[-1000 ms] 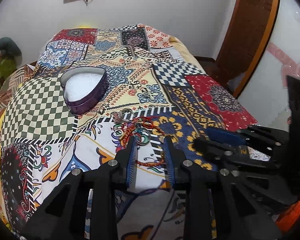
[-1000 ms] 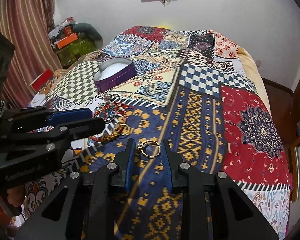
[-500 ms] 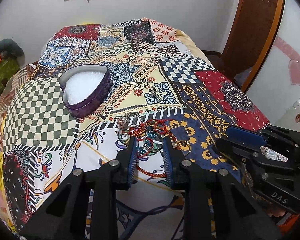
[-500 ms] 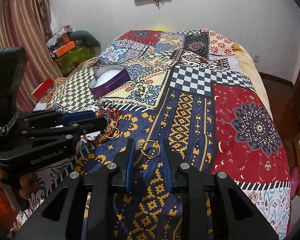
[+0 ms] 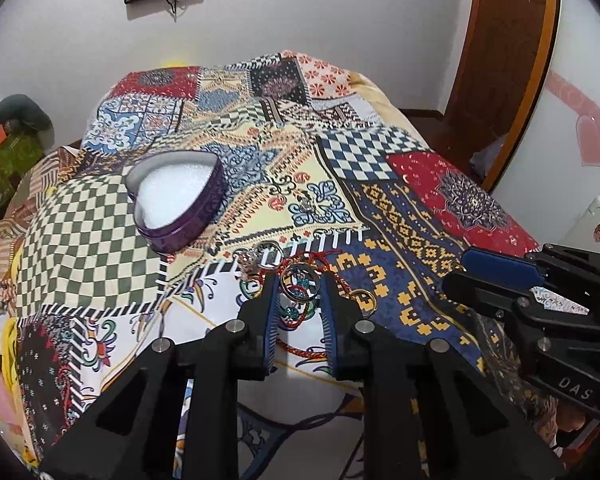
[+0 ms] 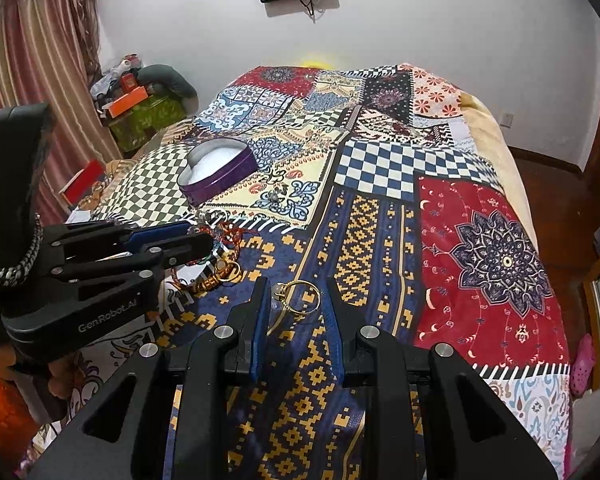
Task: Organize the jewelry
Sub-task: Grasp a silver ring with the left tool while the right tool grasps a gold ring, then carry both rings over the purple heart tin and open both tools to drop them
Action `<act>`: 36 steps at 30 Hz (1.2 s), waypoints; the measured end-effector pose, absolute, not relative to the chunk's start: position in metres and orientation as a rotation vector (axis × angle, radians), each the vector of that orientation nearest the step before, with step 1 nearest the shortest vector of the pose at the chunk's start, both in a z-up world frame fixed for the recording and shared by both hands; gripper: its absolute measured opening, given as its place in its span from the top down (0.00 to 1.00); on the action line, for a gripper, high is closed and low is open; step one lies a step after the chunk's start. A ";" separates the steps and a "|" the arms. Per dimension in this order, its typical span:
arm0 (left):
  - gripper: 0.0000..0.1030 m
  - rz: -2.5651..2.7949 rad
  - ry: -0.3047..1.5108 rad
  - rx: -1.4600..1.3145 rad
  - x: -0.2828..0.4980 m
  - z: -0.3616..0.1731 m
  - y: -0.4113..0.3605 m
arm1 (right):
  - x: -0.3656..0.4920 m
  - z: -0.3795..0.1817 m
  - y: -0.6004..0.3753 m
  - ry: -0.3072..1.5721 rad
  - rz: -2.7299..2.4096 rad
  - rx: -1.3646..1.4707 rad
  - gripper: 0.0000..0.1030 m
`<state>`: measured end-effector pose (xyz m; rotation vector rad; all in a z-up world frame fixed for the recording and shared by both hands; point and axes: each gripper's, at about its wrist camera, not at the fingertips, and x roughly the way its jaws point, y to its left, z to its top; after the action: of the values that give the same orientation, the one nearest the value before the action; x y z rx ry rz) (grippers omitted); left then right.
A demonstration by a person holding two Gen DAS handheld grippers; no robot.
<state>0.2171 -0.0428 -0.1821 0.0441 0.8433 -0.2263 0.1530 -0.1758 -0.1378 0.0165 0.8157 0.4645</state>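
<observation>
A purple heart-shaped tin with white lining lies open on the patchwork bedspread; it also shows in the right wrist view. My left gripper is shut on a silver ring, held above a pile of red cord bracelets and rings. My right gripper is shut on a gold ring with a small stone, lifted over the blue and yellow patch. A loose gold ring lies right of the left gripper's fingers. Another silver ring lies by the pile.
The bedspread covers the whole bed. Boxes and bags stand by the curtain at the left. A wooden door is at the right. The bed edge drops off at the right.
Both grippers have risen and pulled back from the bedspread, each carrying its ring. The tin and the pile on the bed have not moved.
</observation>
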 end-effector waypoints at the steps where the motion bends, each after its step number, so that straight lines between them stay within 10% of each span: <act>1: 0.81 -0.224 0.837 0.040 0.216 -0.179 -0.041 | 0.153 -0.136 -0.175 0.811 0.463 0.017 0.77; 36: 0.81 -0.104 0.612 -0.048 0.246 -0.109 0.068 | 0.210 -0.048 -0.069 0.587 0.522 -0.067 0.77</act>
<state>0.2460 0.0683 -0.1086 -0.0477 0.6124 -0.1044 0.2102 -0.0693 -0.0475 -0.0673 0.5866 0.5225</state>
